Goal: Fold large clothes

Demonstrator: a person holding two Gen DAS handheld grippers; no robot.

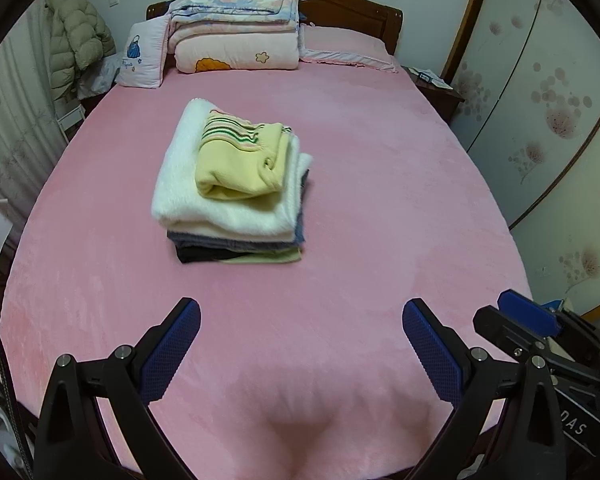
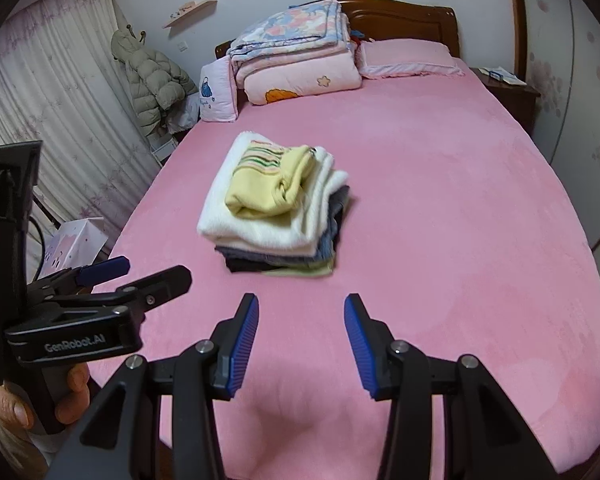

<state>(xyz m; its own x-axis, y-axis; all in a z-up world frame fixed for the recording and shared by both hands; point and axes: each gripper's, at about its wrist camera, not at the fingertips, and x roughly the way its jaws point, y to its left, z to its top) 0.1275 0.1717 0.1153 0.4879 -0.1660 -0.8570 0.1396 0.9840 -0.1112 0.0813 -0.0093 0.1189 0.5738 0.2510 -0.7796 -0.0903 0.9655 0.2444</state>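
On the bed, left wrist view: a pink bedspread (image 1: pixel 380 200) fills most of the shot, with the stack of folded clothes (image 1: pixel 232 184) sitting a bit left of centre.
Stack makeup: yellow striped top (image 1: pixel 242 164) on top, then a fluffy white piece (image 1: pixel 204 208), with denim, dark and pale green layers underneath.
Left gripper (image 1: pixel 300 320): jaws spread wide, nothing between the blue pads, well short of the stack.
Only here: the right gripper's side profile pokes in at the lower right edge, too cropped to read its jaws.
Background: folded quilts (image 1: pixel 236 28) against the wooden headboard, puffer coat (image 1: pixel 78 36) hanging at left.

Right wrist view, same bed: the stack now sits centre-left, leaning slightly and a bit blurry.
Right gripper (image 2: pixel 300 316): jaws parted and empty, narrower than the left one's, hovering over bare bedspread.
Only here: a hand (image 2: pixel 40 396) wrapped round the left gripper's handle at bottom left, plus curtains (image 2: pixel 48 80) and wall shelves.
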